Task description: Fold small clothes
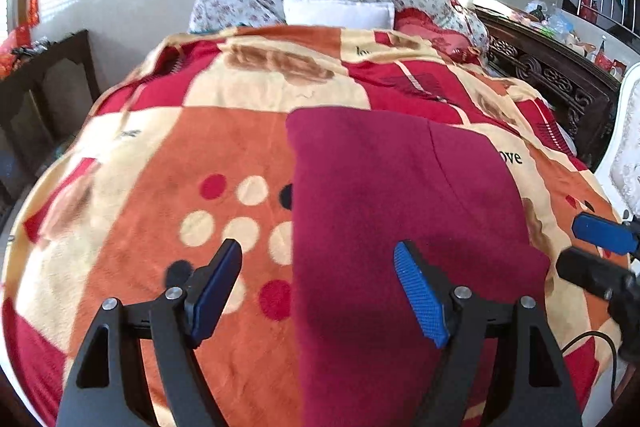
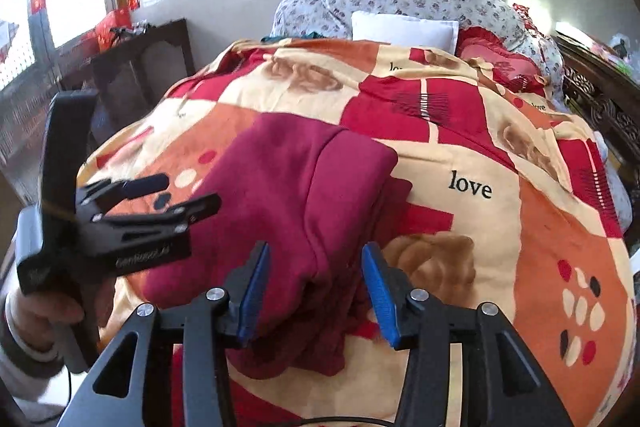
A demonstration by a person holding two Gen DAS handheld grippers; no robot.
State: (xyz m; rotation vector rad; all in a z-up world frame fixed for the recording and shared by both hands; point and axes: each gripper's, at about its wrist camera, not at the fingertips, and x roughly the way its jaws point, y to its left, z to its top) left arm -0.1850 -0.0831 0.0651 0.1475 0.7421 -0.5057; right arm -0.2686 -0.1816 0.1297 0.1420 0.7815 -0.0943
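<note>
Left wrist view: left gripper (image 1: 318,291), jaws spread wide and empty, hovers over the left edge of the maroon garment (image 1: 400,211), which lies folded on the blanket (image 1: 160,155) near the bed's foot. Risk: a deep pinch here would likely catch the plush blanket too.

Right wrist view: right gripper (image 2: 316,285), jaws apart, straddles the garment's bunched near corner; layers could slip and undo the fold. Pillows (image 2: 404,27) sit at the head; a dark cabinet (image 2: 140,75) stands by the tiled wall.
</note>
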